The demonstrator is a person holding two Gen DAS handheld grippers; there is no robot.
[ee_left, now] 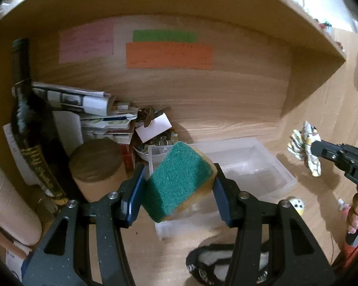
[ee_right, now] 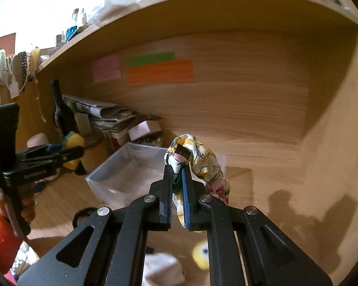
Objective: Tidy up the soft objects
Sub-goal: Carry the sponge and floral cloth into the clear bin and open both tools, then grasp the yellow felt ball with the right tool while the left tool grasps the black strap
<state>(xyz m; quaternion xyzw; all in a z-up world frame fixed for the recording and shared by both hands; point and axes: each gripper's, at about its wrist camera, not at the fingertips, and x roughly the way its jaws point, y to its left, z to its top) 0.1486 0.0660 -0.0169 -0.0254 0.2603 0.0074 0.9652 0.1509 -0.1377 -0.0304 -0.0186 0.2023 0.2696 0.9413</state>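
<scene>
My left gripper (ee_left: 179,174) is shut on a green-and-yellow sponge (ee_left: 179,178) and holds it above the near left corner of a clear plastic bin (ee_left: 269,166). My right gripper (ee_right: 177,169) is shut on a floral scrunchie (ee_right: 200,162) and holds it in the air to the right of the bin (ee_right: 112,186). The scrunchie also shows in the left wrist view (ee_left: 305,147), at the tip of the right gripper (ee_left: 316,146). The left gripper (ee_right: 59,151) with the sponge (ee_right: 74,143) shows in the right wrist view, left of the bin.
A dark wine bottle (ee_left: 26,124), stacked papers (ee_left: 88,104), a round lidded wooden container (ee_left: 95,164) and a bowl of small items (ee_left: 150,147) crowd the back left. A black-and-white soft item (ee_left: 212,267) and a small yellow toy (ee_left: 297,206) lie on the wooden desk.
</scene>
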